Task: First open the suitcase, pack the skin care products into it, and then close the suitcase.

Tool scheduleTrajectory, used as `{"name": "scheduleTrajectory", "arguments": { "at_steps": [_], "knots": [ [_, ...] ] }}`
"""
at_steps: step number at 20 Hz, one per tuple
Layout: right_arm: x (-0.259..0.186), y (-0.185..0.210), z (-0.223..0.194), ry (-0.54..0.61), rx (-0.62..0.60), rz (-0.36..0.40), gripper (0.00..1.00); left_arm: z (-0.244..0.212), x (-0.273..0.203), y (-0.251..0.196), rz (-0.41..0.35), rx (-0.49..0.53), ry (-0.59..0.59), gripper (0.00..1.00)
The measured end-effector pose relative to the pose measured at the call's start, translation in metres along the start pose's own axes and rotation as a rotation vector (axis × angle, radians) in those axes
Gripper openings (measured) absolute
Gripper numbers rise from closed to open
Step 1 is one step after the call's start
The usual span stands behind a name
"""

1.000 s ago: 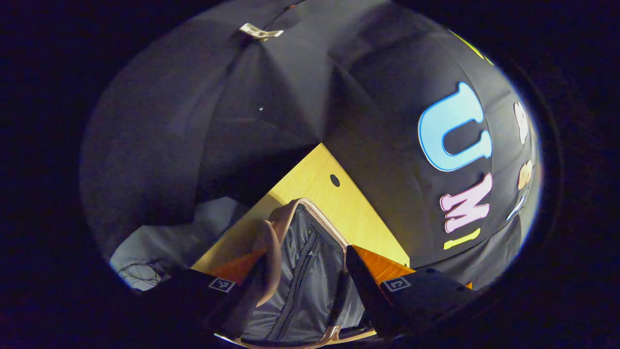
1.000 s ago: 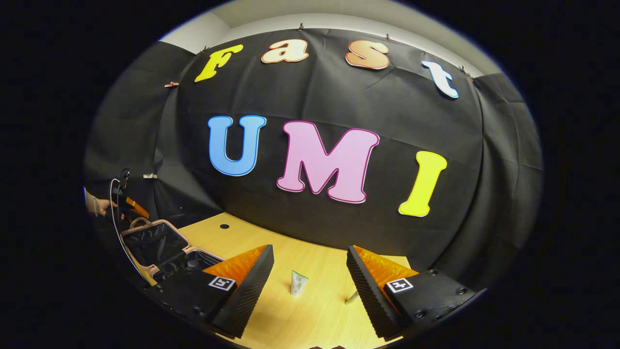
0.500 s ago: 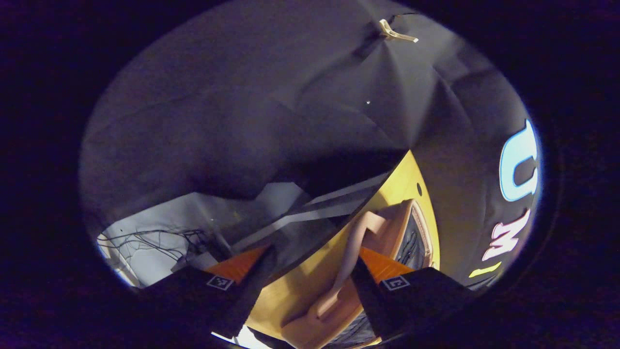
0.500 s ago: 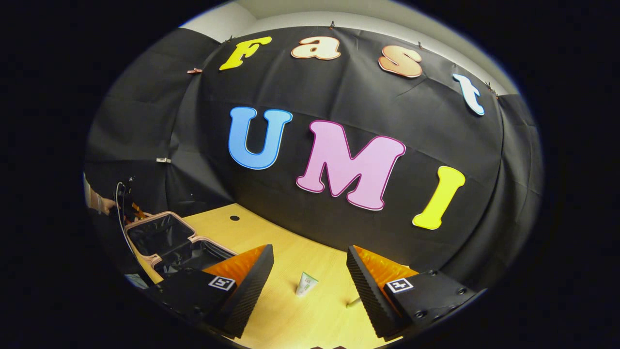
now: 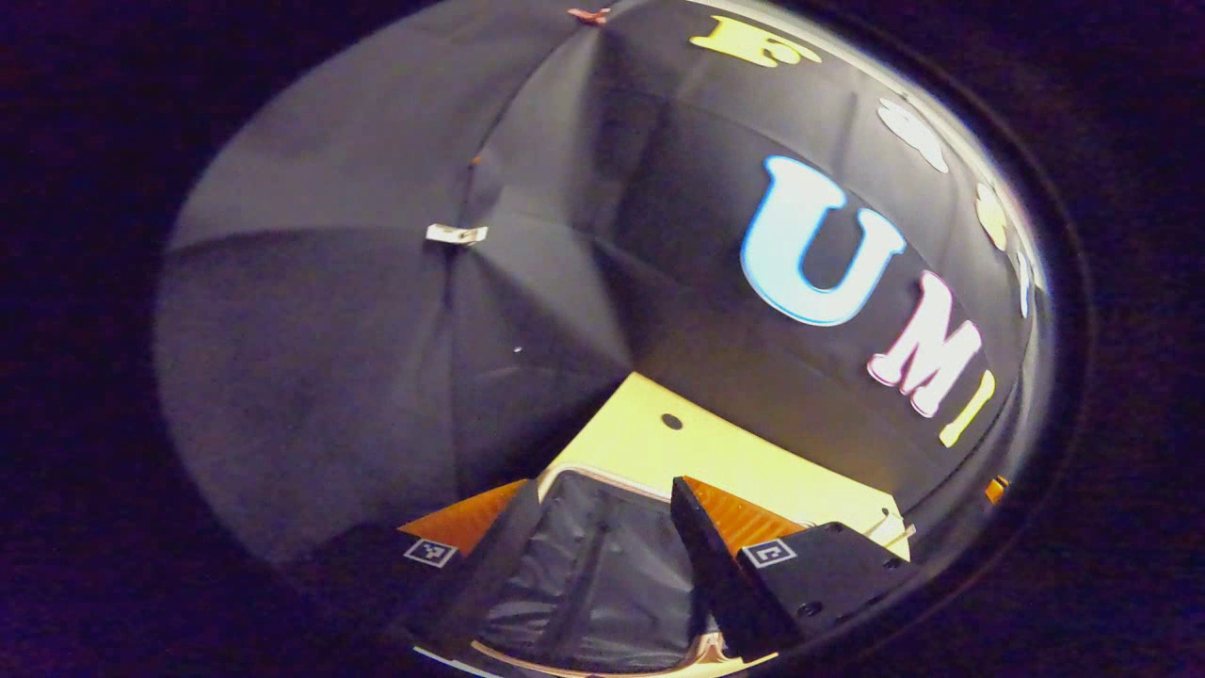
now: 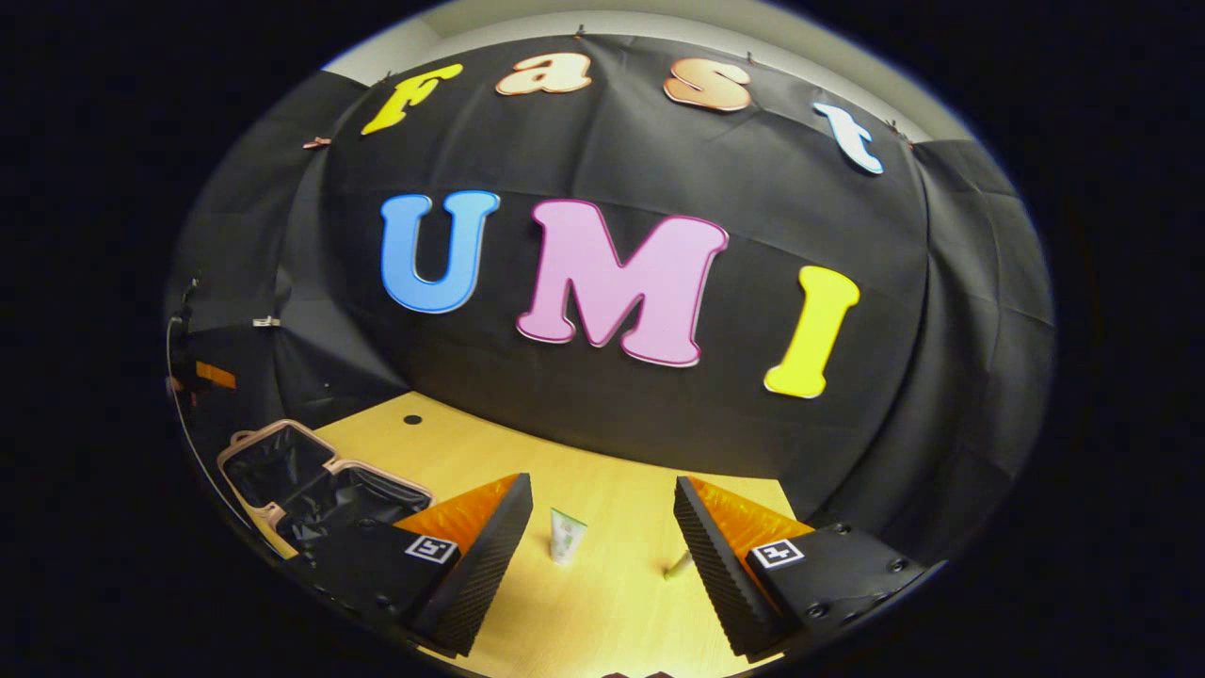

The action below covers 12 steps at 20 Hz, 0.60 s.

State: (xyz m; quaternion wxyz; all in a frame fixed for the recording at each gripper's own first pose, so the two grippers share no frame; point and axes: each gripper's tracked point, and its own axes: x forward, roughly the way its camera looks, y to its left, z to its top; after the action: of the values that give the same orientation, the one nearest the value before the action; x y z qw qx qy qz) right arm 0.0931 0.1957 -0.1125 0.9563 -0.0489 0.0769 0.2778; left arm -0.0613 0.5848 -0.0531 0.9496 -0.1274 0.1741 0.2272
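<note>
The pink suitcase [image 6: 282,471] lies open at the table's left end, its dark lining facing up. My left gripper [image 5: 602,490] is open above that lining [image 5: 584,565], holding nothing; it appears in the right gripper view as a small shape [image 6: 193,369] high over the case. My right gripper [image 6: 601,482] is open low over the table. A white skin care tube [image 6: 566,537] stands upright ahead, between its fingers but farther off. A thin small item [image 6: 676,566] lies by the right finger.
The yellow wooden table [image 6: 602,603] has a round cable hole [image 6: 412,419] near its back left. The black booth wall closes off the back and both sides. A cable hangs from the left gripper down past the suitcase.
The suitcase handle has left my left gripper's fingers, and that gripper has risen above the case. The lid now lies flatter. My right gripper shifted slightly; the tube stayed put.
</note>
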Motion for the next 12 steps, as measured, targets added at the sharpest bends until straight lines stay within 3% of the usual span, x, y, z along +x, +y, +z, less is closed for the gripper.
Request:
{"name": "scheduleTrajectory", "arguments": {
  "at_steps": [2,4,9,12],
  "knots": [
    [0.005,-0.008,-0.017,0.011,0.012,-0.016,0.96,-0.012,0.006,-0.087,-0.11,0.141,0.023,0.94],
    [0.009,-0.02,-0.032,0.025,0.028,-0.033,0.96,-0.031,0.01,-0.169,-0.23,0.217,0.036,0.94],
    [0.024,-0.048,-0.072,0.068,0.102,-0.051,0.96,-0.101,0.026,-0.327,-0.46,0.299,0.149,0.94],
    [0.038,-0.062,-0.091,0.095,0.109,-0.039,0.96,-0.141,0.045,-0.393,-0.568,0.327,0.261,0.94]
  ]
}}
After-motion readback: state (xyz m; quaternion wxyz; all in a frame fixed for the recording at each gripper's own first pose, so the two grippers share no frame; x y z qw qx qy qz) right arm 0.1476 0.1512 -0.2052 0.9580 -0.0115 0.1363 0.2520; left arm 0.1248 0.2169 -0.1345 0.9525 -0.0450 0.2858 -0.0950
